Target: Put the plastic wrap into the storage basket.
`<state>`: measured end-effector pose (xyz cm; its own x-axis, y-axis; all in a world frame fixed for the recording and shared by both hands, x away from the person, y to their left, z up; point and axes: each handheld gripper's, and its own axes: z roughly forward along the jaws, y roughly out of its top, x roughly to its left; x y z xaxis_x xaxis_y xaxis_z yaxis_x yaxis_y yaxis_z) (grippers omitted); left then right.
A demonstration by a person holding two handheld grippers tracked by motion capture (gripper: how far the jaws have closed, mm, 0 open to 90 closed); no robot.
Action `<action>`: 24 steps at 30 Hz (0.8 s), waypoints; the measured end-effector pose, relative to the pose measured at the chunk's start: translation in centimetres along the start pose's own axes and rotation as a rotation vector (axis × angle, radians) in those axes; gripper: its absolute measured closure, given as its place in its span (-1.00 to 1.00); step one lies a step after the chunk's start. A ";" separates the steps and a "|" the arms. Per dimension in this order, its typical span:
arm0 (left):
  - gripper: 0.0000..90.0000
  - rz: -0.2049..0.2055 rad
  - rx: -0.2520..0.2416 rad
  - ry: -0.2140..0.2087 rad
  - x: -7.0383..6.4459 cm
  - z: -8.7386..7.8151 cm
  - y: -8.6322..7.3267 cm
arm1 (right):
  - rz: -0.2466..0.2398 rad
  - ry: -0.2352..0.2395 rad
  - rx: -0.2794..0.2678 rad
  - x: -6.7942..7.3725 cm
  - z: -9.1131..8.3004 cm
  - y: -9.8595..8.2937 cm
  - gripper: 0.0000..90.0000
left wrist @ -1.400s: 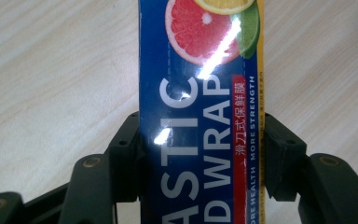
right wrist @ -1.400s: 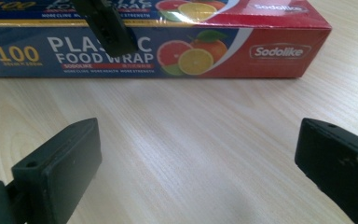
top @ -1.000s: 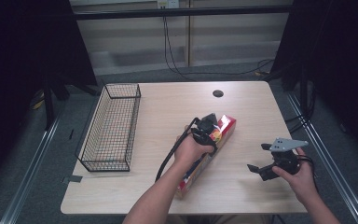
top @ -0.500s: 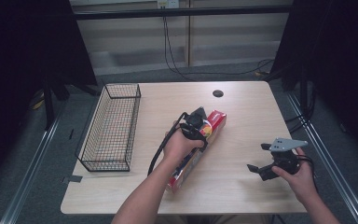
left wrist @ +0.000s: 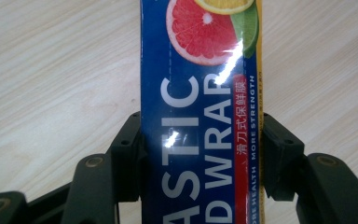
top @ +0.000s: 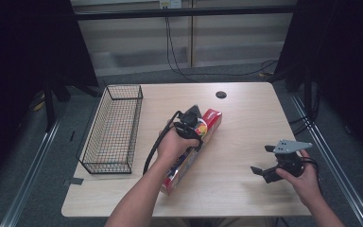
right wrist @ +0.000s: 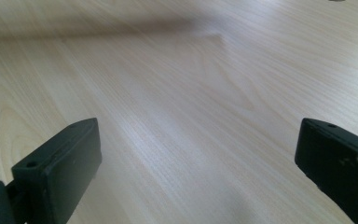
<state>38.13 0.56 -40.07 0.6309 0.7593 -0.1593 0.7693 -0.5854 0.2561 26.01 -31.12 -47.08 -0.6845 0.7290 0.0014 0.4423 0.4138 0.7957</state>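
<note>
A long plastic wrap box (top: 207, 124), red and blue with citrus pictures, lies slanted across the middle of the wooden table (top: 246, 109). My left gripper (top: 192, 126) is shut on the plastic wrap box (left wrist: 200, 116) around its middle, one jaw pressed to each long side. My right gripper (top: 263, 160) hovers open near the table's front right, jaws wide apart over bare wood (right wrist: 191, 116), well apart from the box.
A black wire basket (top: 113, 127) stands along the table's left side. A small dark round disc (top: 221, 94) sits in the tabletop near the far edge. Cables run across the floor behind the table.
My left gripper and the box have shifted left and toward the basket over the last second. The right gripper has stayed where it was.
</note>
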 end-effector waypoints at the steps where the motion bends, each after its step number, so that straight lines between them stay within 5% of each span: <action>1: -0.03 -0.001 0.004 -0.003 0.1 -0.2 -0.1 | 0.001 0.003 0.000 0.0 0.0 0.0 -0.99; 24: -0.03 -0.067 0.000 0.022 2.6 -3.2 -0.9 | 0.001 0.002 -0.002 0.0 0.0 0.1 -0.99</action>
<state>38.75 3.98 -37.62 0.5755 0.8028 -0.1556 0.8097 -0.5328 0.2458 25.99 -31.08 -47.00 -0.6855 0.7280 0.0032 0.4416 0.4123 0.7968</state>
